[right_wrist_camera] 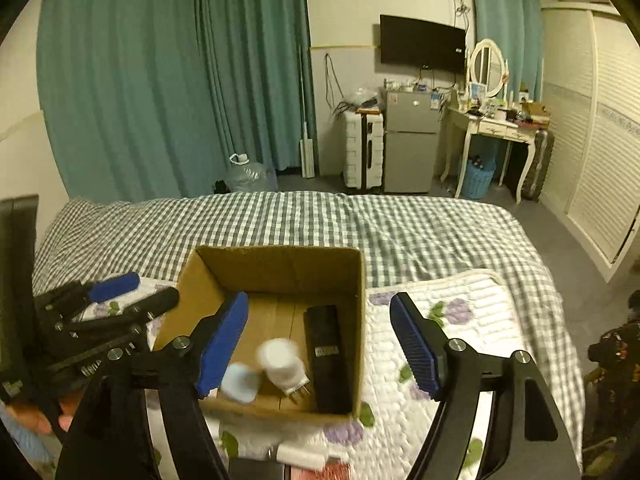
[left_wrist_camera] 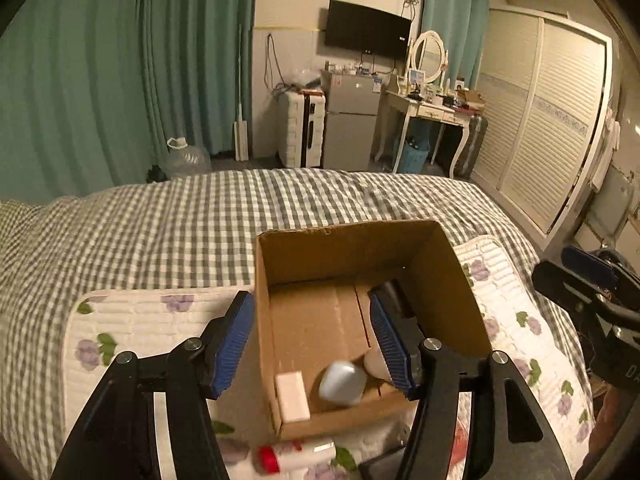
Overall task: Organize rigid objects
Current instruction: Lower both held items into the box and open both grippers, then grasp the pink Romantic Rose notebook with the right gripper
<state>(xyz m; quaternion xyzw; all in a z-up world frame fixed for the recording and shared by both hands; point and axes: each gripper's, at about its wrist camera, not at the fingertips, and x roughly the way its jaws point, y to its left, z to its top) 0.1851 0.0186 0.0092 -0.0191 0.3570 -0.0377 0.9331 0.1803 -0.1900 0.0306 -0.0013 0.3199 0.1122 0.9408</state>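
Observation:
An open cardboard box stands on a floral pad on the bed. Inside lie a white block, a pale blue rounded case, a white plug adapter and a black remote. My left gripper is open and empty, over the box's near left part. My right gripper is open and empty, straddling the box's right wall. Each gripper shows in the other view, the right one and the left one.
A white tube with a red cap and a dark flat object lie on the floral pad in front of the box. The checked bedspread stretches beyond. A wardrobe, fridge and dressing table stand at the far wall.

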